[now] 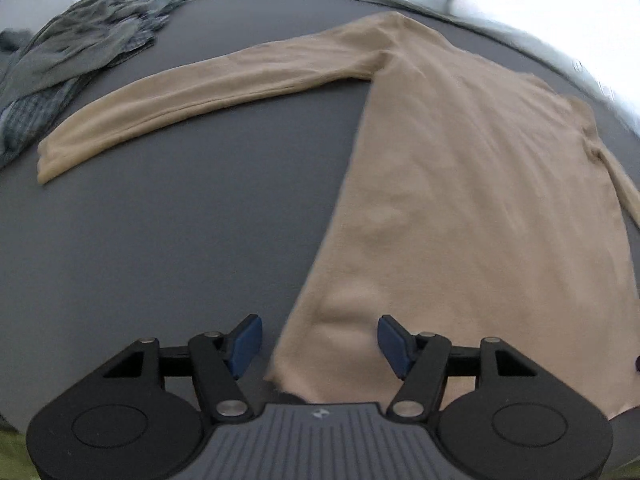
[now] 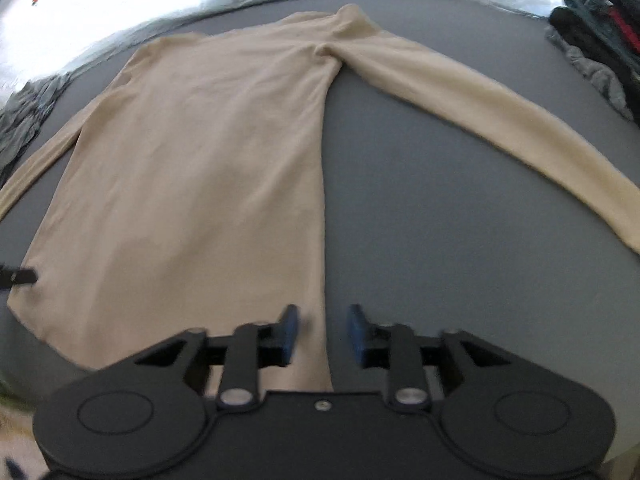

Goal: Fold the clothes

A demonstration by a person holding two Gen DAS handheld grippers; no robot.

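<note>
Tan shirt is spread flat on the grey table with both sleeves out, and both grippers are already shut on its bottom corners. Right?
Not quite. The tan shirt does lie flat on the grey table with sleeves out, but neither gripper is shut. The left gripper and right gripper sit at the bottom corners with jaws open, as each wrist view shows.
</note>
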